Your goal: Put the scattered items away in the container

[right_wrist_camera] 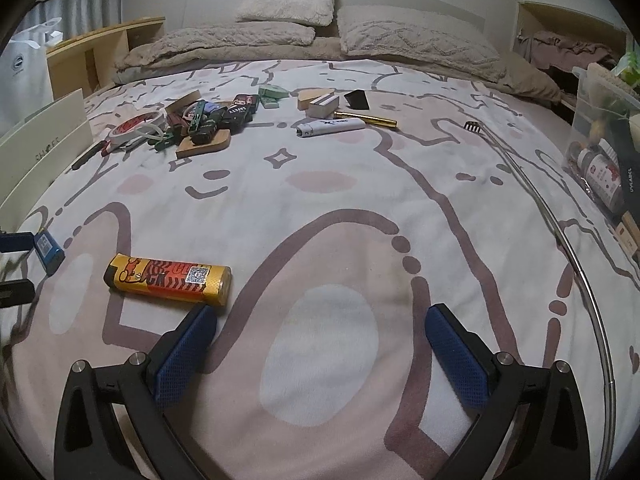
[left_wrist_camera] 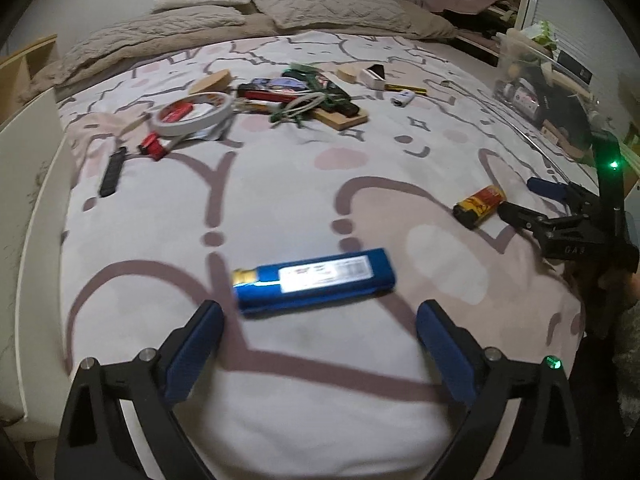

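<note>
On the patterned bedspread a blue lighter (left_wrist_camera: 316, 280) lies flat just ahead of my left gripper (left_wrist_camera: 320, 312), whose jaws stand open and apart from it. A yellow and orange lighter (right_wrist_camera: 168, 280) lies by the left fingertip of my right gripper (right_wrist_camera: 322, 314), also open, with nothing between its fingers. Further back is a pile of scattered items: a tape roll (left_wrist_camera: 196, 114), several lighters on a wooden board (right_wrist_camera: 204, 146), a white lighter (right_wrist_camera: 332, 127) and a gold tube (right_wrist_camera: 368, 118). The clear plastic container (right_wrist_camera: 600, 120) stands at the bed's right edge.
A long metal back scratcher (right_wrist_camera: 560, 232) curves along the right side of the bed. Pillows (right_wrist_camera: 288, 0) and a folded blanket lie at the head. A white box (right_wrist_camera: 44, 136) and a wooden shelf (right_wrist_camera: 100, 44) stand to the left.
</note>
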`<state>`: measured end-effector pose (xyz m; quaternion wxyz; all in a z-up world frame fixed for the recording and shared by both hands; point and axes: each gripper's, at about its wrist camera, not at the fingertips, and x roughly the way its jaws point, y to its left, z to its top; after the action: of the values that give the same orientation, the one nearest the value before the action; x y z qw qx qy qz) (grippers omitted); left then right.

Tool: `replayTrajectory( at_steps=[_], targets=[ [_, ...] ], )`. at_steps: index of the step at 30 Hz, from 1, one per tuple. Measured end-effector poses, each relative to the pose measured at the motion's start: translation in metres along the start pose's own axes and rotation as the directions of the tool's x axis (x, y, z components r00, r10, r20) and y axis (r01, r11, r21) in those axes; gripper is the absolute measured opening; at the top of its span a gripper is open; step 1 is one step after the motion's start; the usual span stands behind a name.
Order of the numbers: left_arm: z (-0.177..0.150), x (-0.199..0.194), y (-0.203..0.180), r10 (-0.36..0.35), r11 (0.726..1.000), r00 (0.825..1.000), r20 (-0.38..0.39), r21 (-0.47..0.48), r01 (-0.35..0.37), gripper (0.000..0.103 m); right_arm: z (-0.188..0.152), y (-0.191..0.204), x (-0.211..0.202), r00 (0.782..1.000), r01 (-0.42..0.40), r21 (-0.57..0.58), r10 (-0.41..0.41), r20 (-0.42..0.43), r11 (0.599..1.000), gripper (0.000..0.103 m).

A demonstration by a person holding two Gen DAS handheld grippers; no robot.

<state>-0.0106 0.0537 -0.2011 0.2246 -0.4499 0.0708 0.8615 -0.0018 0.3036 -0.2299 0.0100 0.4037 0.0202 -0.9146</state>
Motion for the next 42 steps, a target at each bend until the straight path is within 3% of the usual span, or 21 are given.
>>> replayTrajectory(
  at_steps=[12, 19, 28, 33, 42],
  targets=[
    [0.009, 0.022, -0.003, 0.071, 0.996, 0.997, 0.027, -0.055, -0.069, 0.103, -0.007, 0.008, -0.009, 1.0, 0.017, -0.001, -0.017, 0.01, 1.0, 0.103],
    [0.007, 0.023, -0.002, 0.069, 0.996, 0.997, 0.038, -0.059, -0.067, 0.103, 0.002, 0.036, -0.023, 0.992, -0.127, -0.007, 0.127, -0.017, 0.992, 0.103],
    [0.006, 0.023, -0.003, 0.077, 0.996, 0.996, 0.043, -0.052, -0.075, 0.103, 0.022, 0.078, 0.004, 0.995, -0.064, 0.005, 0.065, -0.076, 0.998, 0.103],
    [0.006, 0.024, -0.004, 0.089, 0.995, 0.995, 0.039, -0.045, -0.088, 0.103, 0.017, 0.079, 0.012, 0.998, -0.03, 0.017, 0.03, -0.046, 0.999, 0.103],
    [0.005, 0.022, -0.006, 0.119, 0.992, 0.991, 0.058, -0.058, -0.116, 0.103, 0.013, 0.073, 0.012, 0.997, -0.074, 0.047, 0.075, -0.028, 0.996, 0.103]
  ],
)
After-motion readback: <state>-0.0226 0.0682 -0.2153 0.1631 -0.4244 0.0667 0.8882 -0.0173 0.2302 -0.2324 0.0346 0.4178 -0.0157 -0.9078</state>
